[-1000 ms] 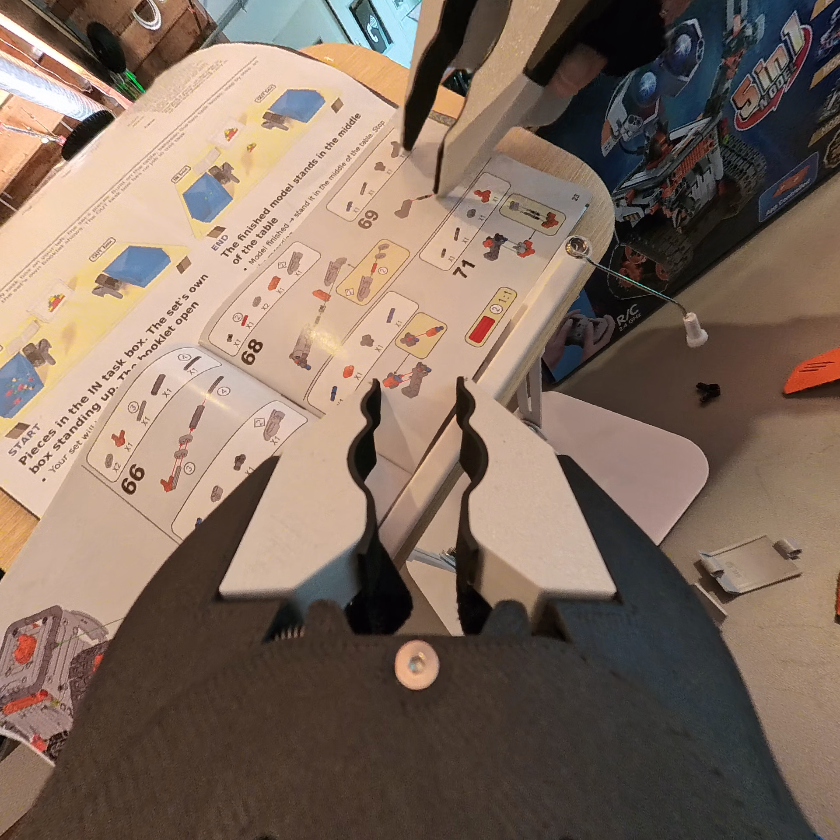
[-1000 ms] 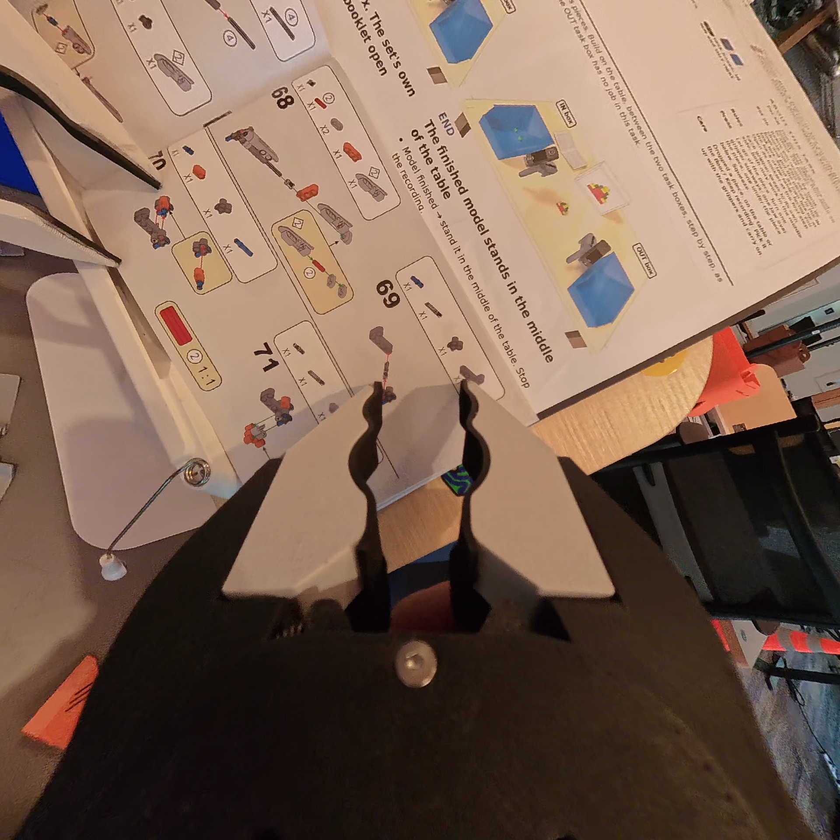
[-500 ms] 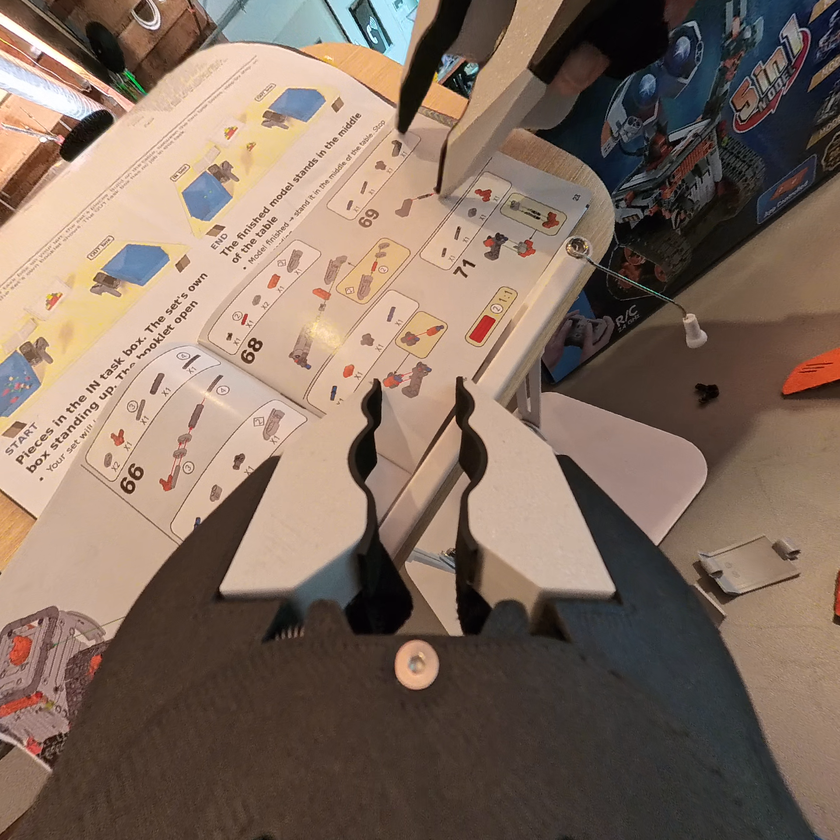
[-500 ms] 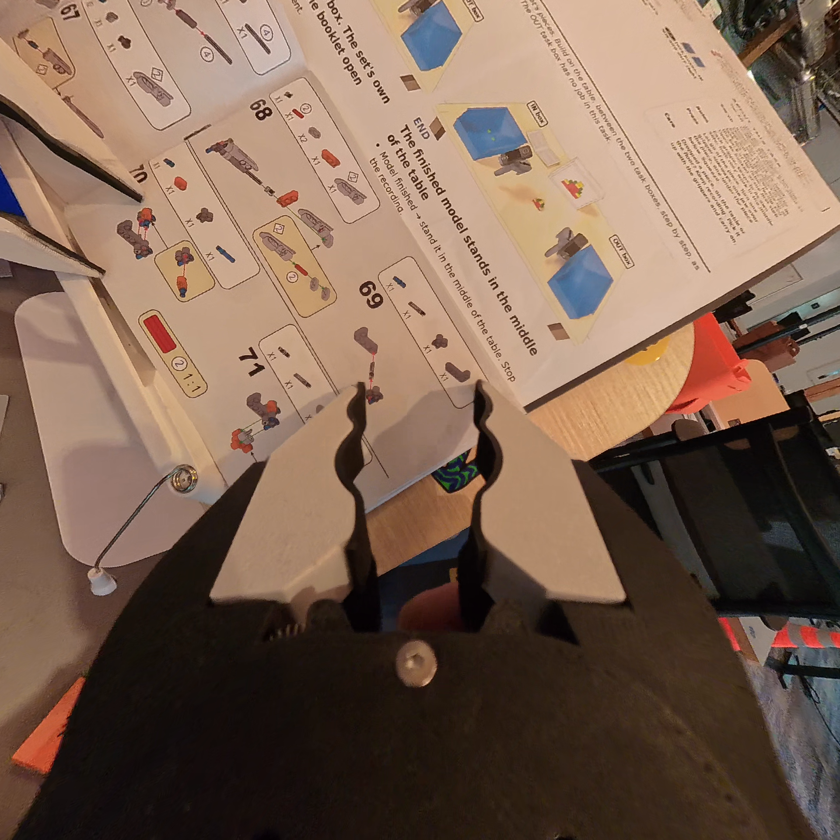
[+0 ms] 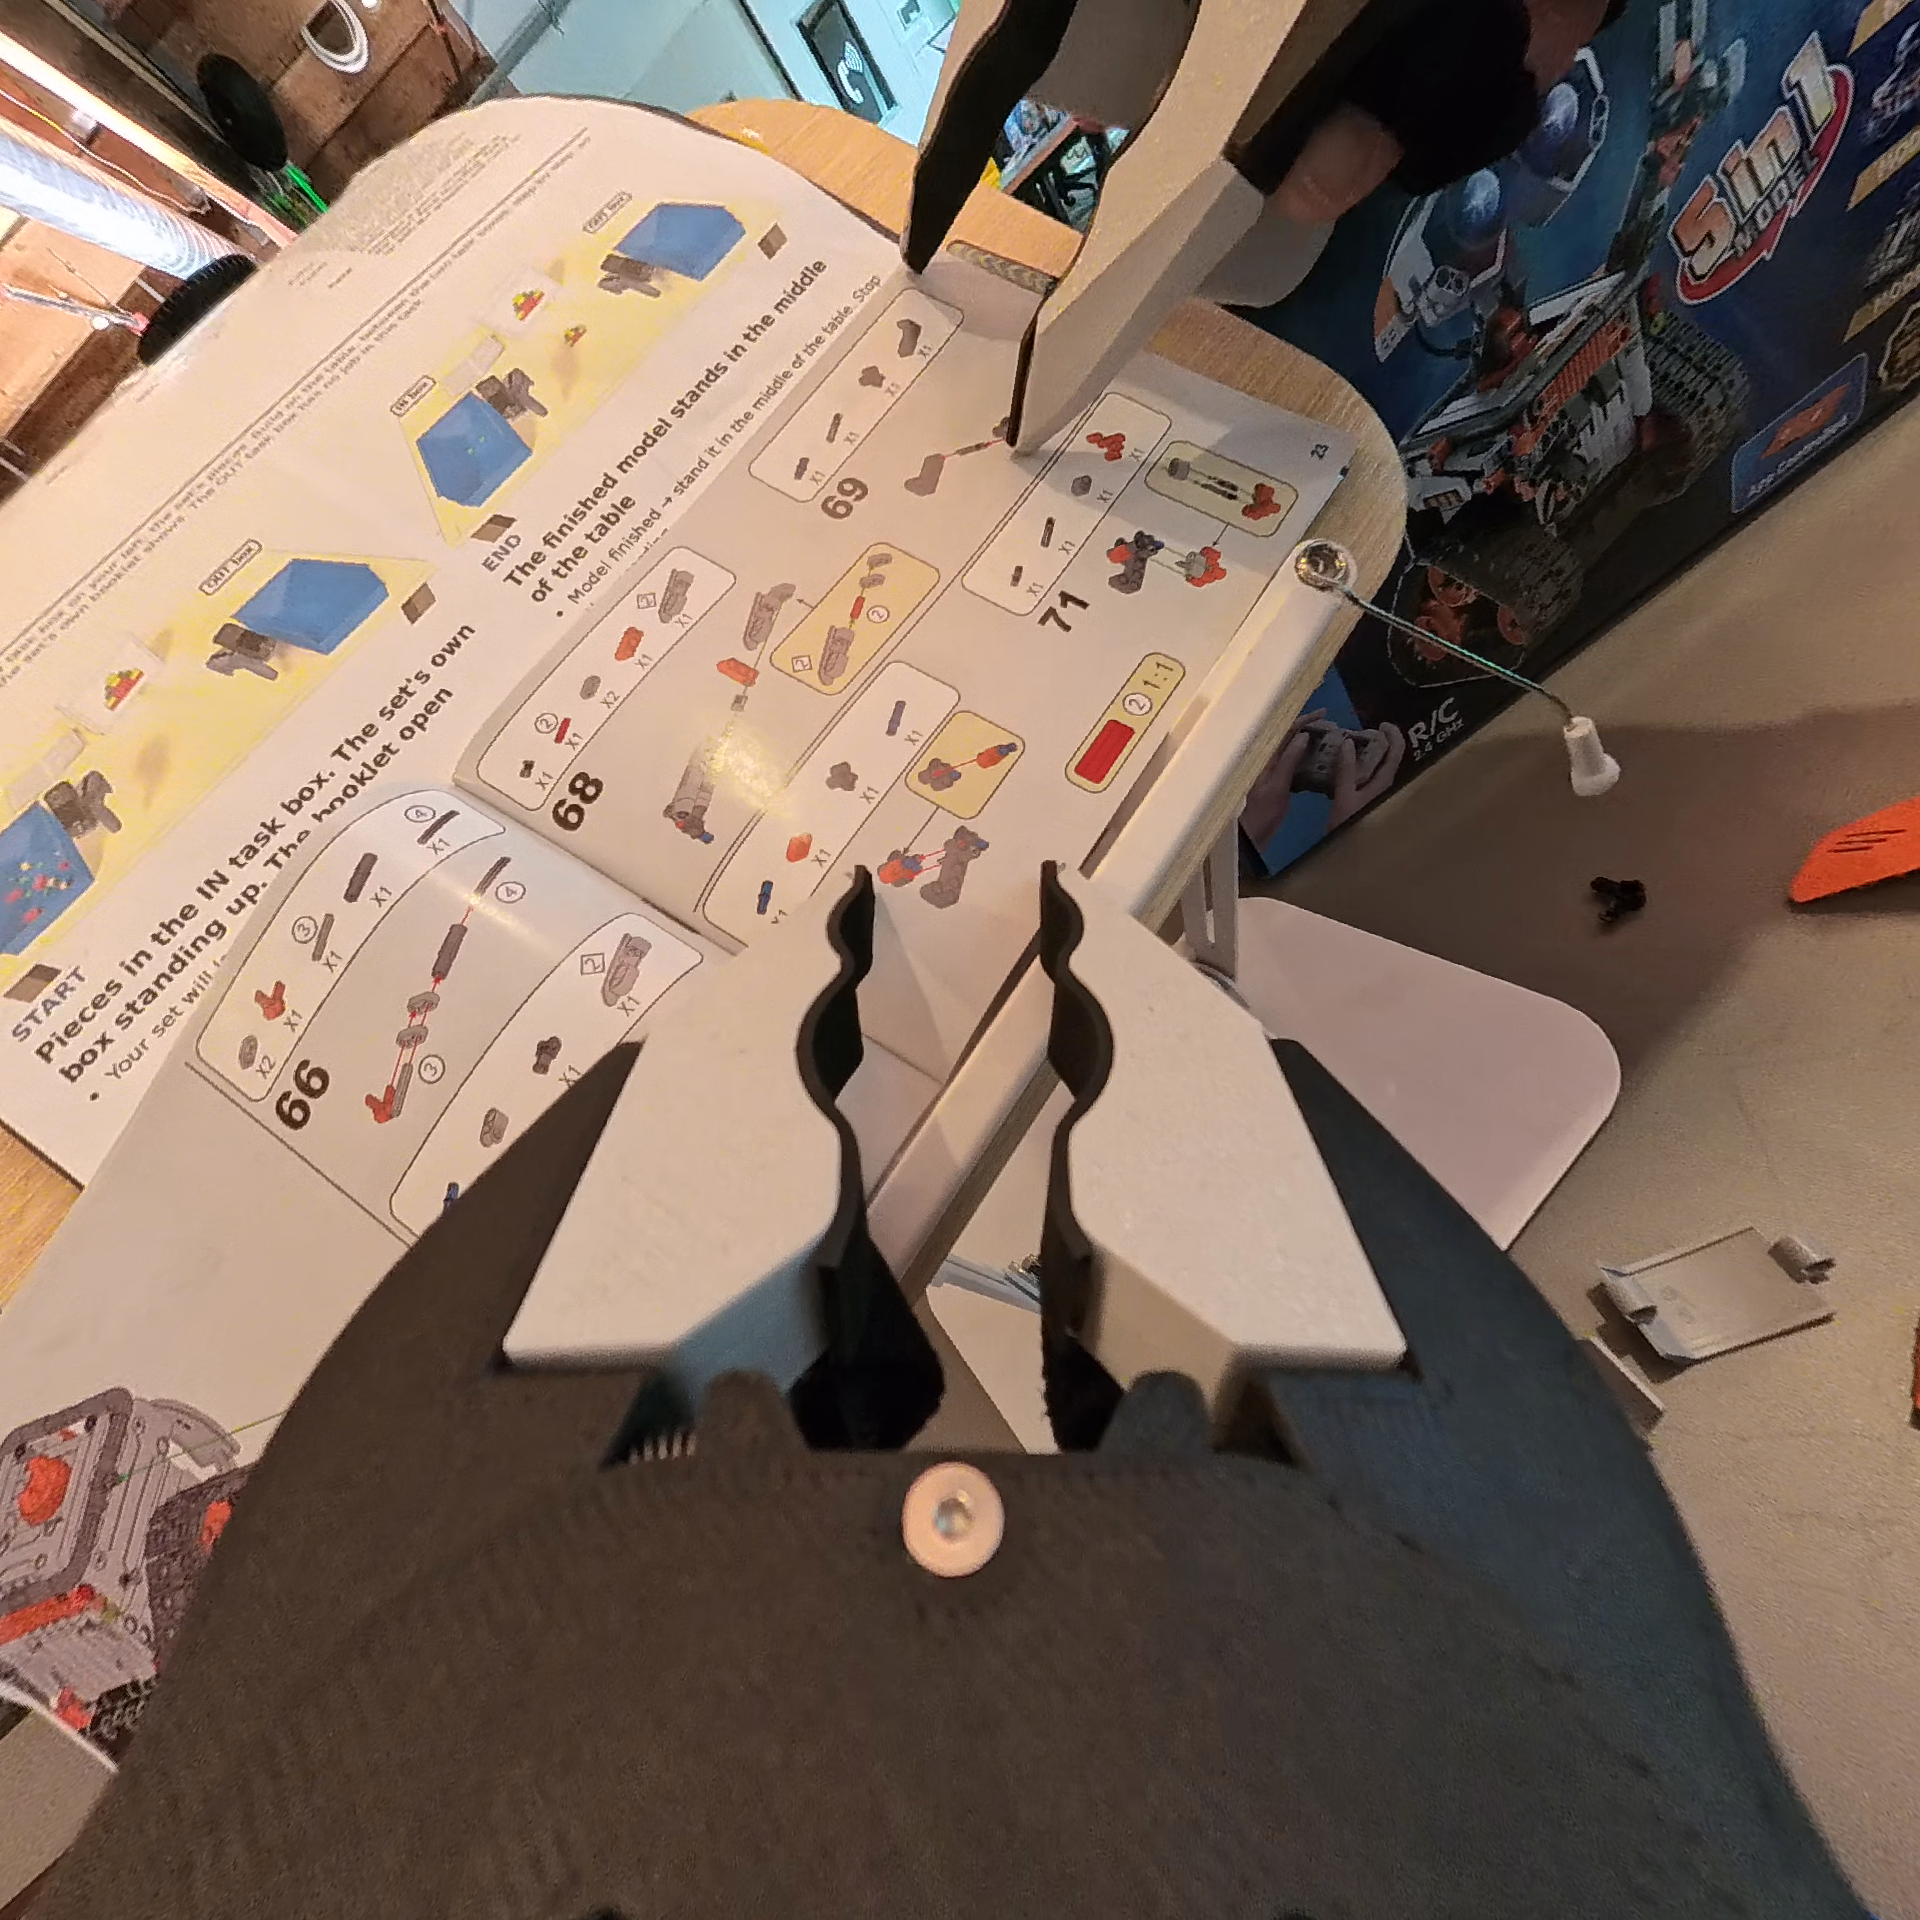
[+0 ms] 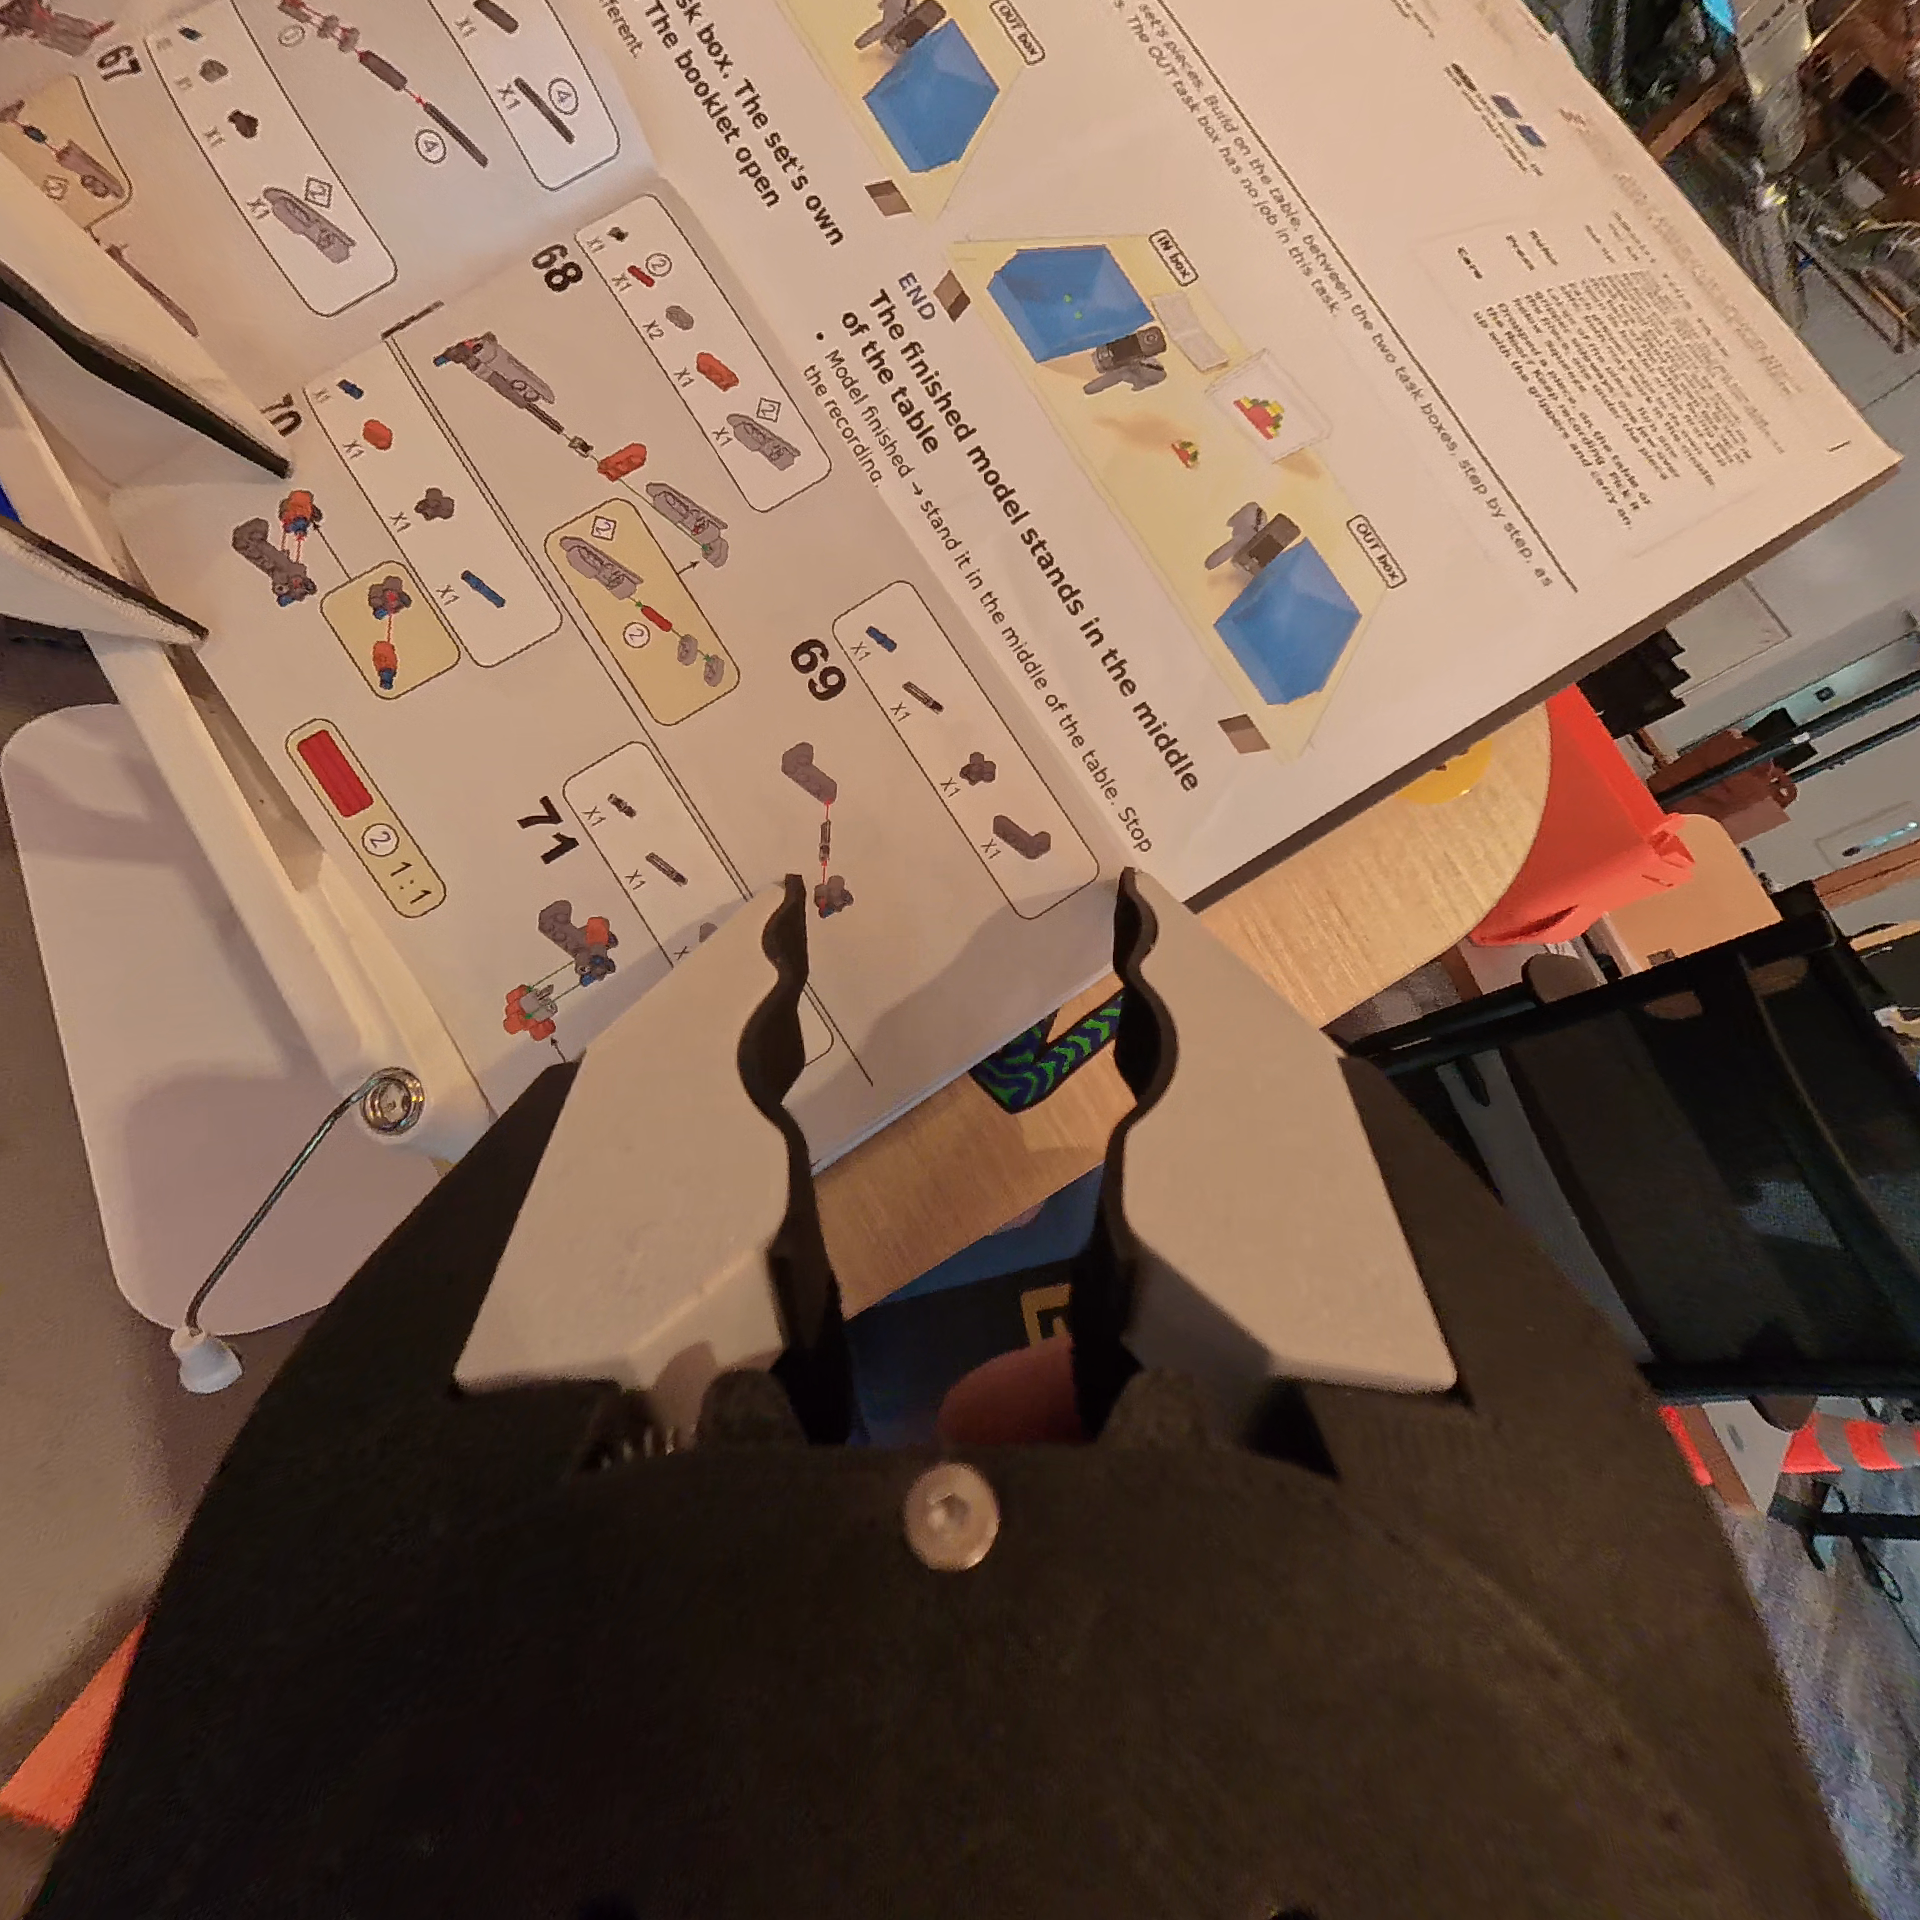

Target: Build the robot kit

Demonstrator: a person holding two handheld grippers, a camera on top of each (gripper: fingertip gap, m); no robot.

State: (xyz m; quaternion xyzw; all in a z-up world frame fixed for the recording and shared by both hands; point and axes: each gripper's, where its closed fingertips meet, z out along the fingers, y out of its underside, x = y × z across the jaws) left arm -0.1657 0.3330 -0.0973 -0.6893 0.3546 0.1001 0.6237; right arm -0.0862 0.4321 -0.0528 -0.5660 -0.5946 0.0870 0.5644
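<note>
Right gripper is sitting spread open over the instruction booklet's 6 o'clock corner, one finger touching the page, apparently pinning it flat. Left gripper is hovering part-open, holding nothing, over the white book stand propping the booklet. No containers in view except the toy set's box, at 2 o'clock, contents hidden.

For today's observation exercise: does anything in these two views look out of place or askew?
Loose parts lie scattered on the grey floor beside the stand: a grey clip-on cover, a small black piece and an orange piece. The open instruction booklet also bows upward at its fold.
</note>
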